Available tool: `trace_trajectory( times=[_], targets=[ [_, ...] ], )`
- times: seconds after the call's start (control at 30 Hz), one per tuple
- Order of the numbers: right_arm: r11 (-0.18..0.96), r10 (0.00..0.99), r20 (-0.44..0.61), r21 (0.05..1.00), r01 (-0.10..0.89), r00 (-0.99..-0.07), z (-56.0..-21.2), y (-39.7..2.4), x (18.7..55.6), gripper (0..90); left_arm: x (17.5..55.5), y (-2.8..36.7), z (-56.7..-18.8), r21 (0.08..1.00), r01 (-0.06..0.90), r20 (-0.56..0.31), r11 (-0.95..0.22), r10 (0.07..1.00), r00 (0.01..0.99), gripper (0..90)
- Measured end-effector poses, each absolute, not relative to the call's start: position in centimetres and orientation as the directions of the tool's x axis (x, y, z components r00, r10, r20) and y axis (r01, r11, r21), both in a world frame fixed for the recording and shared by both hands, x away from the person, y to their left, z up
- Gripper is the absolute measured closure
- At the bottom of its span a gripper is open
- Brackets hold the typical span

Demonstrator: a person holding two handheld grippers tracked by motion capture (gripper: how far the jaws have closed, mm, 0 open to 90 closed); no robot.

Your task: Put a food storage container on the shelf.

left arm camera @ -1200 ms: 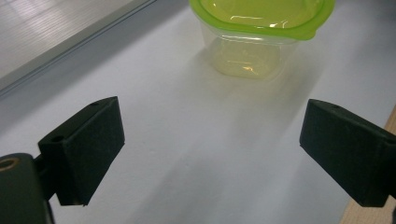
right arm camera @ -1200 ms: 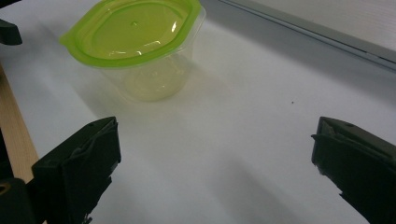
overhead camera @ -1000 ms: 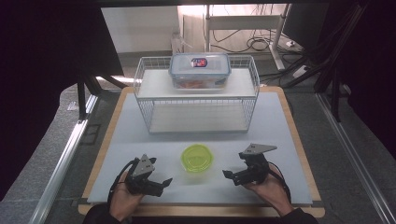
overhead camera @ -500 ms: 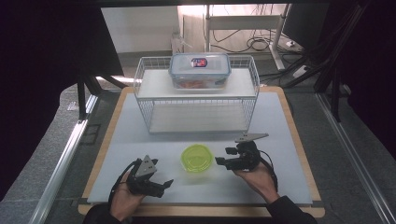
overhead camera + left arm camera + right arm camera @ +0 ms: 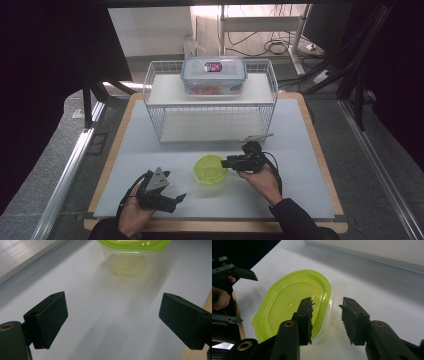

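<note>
Plenty of bare white mat at 3 and 9 o'clock of the lime-lidded container, hemmed by the wooden board edge and, at 12 o'clock, the wire basket carrying a clear lidded box. Glossy green lid, oval, over a soft translucent tub. Right gripper straddling the container's near rim, jaws just closing, one pad over the lid, one outside, not yet pinching. Left gripper spread wide, empty, container at its 12 o'clock.
</note>
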State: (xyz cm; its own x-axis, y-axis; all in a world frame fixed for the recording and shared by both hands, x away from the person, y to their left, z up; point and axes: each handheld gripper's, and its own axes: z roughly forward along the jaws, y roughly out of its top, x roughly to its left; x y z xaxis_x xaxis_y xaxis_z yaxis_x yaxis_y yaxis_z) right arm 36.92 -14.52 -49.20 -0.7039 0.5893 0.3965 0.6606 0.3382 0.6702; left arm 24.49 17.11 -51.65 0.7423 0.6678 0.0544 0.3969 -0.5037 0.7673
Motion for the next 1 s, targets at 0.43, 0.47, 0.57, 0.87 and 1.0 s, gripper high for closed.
trace_trajectory(
  times=[0.43, 0.47, 0.57, 0.87, 1.0],
  targets=[
    [0.317, 0.550, 0.503, 0.613, 0.724, -0.667, -49.6, -14.3, 37.5, 79.8, 24.4, 17.0, -51.7, 0.762, 0.389, 0.068, -0.517, 0.662, 0.747, 8.4],
    [0.321, 0.551, 0.498, 0.614, 0.721, -0.669, -49.4, -14.2, 37.5, 80.0, 24.4, 17.0, -51.7, 0.762, 0.389, 0.069, -0.518, 0.662, 0.746, 8.4],
    [0.326, 0.532, 0.515, 0.607, 0.724, -0.672, -49.0, -14.1, 37.3, 80.7, 24.4, 17.0, -51.7, 0.762, 0.387, 0.072, -0.519, 0.662, 0.746, 8.4],
    [0.309, 0.463, 0.575, 0.608, 0.731, -0.674, -47.1, -13.8, 36.9, 84.3, 24.4, 17.0, -51.6, 0.766, 0.383, 0.076, -0.516, 0.665, 0.743, 8.5],
    [0.317, 0.480, 0.546, 0.622, 0.716, -0.687, -46.7, -14.0, 36.8, 84.3, 24.4, 17.0, -51.6, 0.767, 0.382, 0.077, -0.516, 0.665, 0.743, 8.5]
  ],
)
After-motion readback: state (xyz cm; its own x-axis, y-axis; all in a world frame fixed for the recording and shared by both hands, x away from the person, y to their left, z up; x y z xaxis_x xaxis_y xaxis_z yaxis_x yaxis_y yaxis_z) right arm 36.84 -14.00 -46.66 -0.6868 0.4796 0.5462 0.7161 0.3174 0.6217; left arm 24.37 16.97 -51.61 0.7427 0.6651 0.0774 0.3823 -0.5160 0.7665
